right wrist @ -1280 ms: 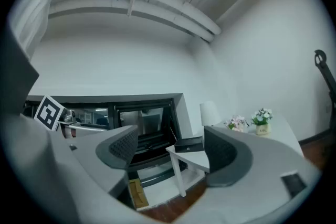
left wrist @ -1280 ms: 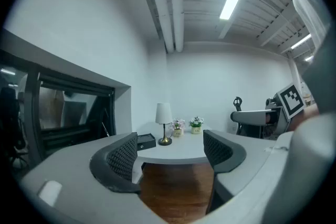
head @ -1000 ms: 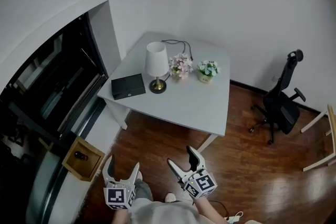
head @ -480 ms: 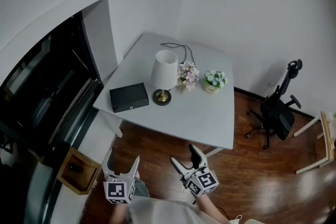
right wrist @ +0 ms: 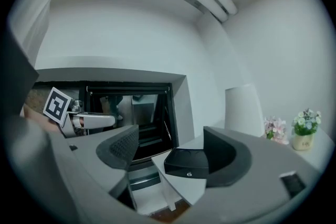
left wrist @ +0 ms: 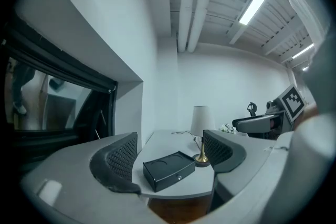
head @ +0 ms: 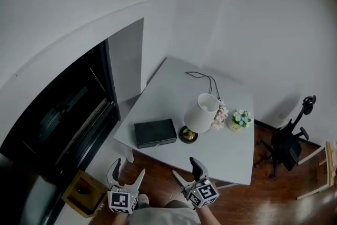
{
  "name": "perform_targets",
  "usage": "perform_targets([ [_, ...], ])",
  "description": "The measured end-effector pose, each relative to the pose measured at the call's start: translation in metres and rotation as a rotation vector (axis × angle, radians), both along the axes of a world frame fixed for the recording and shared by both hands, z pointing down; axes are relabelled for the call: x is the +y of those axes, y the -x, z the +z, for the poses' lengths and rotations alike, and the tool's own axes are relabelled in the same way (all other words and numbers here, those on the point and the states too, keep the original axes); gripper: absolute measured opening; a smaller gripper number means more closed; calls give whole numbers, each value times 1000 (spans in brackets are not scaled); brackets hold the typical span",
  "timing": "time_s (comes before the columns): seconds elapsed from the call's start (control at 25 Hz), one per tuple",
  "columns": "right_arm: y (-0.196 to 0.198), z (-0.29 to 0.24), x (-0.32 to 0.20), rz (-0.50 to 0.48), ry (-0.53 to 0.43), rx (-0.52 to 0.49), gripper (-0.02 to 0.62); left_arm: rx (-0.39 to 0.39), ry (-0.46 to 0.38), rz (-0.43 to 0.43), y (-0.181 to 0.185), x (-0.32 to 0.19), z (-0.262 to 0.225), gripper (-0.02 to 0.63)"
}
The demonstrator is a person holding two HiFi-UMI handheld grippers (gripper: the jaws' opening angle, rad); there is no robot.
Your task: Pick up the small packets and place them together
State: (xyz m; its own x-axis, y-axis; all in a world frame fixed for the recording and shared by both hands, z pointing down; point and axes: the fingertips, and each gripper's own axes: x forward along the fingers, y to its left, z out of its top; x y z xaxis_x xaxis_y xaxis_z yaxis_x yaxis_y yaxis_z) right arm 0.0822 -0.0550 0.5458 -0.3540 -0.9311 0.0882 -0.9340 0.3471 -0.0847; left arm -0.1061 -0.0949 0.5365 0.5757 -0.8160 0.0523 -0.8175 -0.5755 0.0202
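The person is standing at the 6 o'clock edge of a white counter (head: 174,92), holding both tools low and short of it. The left gripper (head: 127,175) is sitting at about 7 o'clock in the head view, and its fingers (left wrist: 122,157) are standing spread apart with nothing held between them. In its own view they are framing the black box (head: 155,133) on the counter beyond. The right gripper (head: 185,172) is hovering just beside it at 6 o'clock. Its fingers (right wrist: 123,147) are likewise spread wide and gripping nothing, with the same box showing through the gap.

The black box is lying near the counter's 7 o'clock corner. A lamp (head: 201,113) with a white shade and brass foot is standing just at the box's 3 o'clock side. Pink flowers (head: 219,116) are crowding against the lamp's 3 o'clock side, and a small potted plant (head: 240,119) is sitting just beyond them. A dark cord (head: 202,77) is trailing from the lamp toward 12 o'clock.

The small packets are not showing clearly enough in any view for their place to be told.

A dark window opening (head: 63,118) is filling the 9 o'clock side, a wooden box (head: 83,192) is resting on the floor (head: 263,203) at 8 o'clock, and an office chair (head: 292,139) is standing at 4 o'clock.
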Motion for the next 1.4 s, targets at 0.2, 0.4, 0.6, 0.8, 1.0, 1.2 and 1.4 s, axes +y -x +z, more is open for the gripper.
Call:
perform_targets([
  [0.2,1,3,-37,-10,11,-4,372,16,-22,-12,-4,-34,-7,374],
  [0.4,-2,62,-79,-75,172,9,299,30,-17,-74,-16,-57,-5,374],
  [0.6,8,171,-124,-165,433,66,298,11,12,-97,-34,-58,7,374],
  [0.8,20,250,-158,-175,630,59,219,5,12,-124,-36,-56,5,374],
  [1.0,22,286,-179,-117,765,26,218,-18,17,-162,-27,-48,2,374],
  [1.2,20,298,-193,-96,815,29,152,-24,39,-192,-18,-41,6,374],
  [1.4,24,296,-193,-123,815,36,61,-17,42,-208,-10,-45,12,374],
])
